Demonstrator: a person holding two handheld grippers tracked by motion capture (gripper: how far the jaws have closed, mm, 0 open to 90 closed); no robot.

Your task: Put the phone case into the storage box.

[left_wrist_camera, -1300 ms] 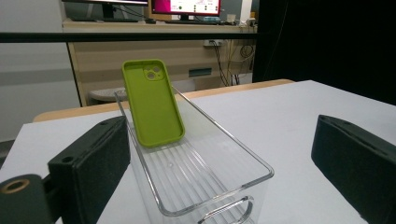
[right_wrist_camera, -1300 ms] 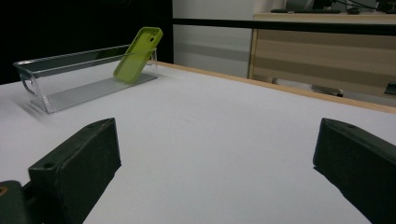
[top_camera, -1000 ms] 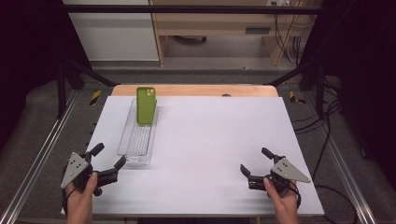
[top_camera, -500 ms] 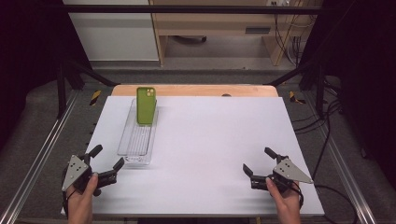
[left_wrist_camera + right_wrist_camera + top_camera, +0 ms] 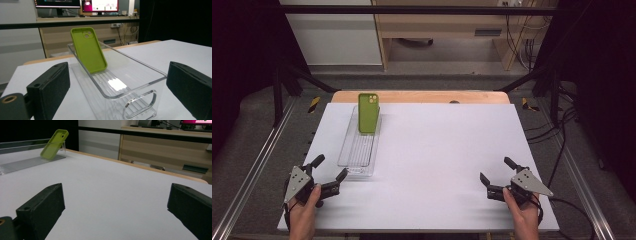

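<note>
**Barely any movement, both grippers parked at the near edge**

Not much has changed since a second ago: the right gripper (image 5: 495,175) has slid a touch nearer to the person and to the right, and the left gripper (image 5: 330,168) has barely budged. Nothing on the table has shifted.

Both sets of jaws are spread wide with nothing between them. The left one sits at the near left corner of the white table (image 5: 437,150), pointed straight at the near end of the clear tray (image 5: 357,150), just short of touching it. In the left gripper view you can see the tray's cut-out handle right in front. The green phone case (image 5: 368,112) stands tilted at the far end of the tray, leaning against its far wall.

What I'd worry about: that tray looks light and slick, so if the left gripper nudges the near end instead of pinching the wall cleanly, the whole thing could skate away. Any jolt could also tip the case flat, since it's only leaning. The right gripper is well apart from everything, so it can't steady anything from there.
</note>
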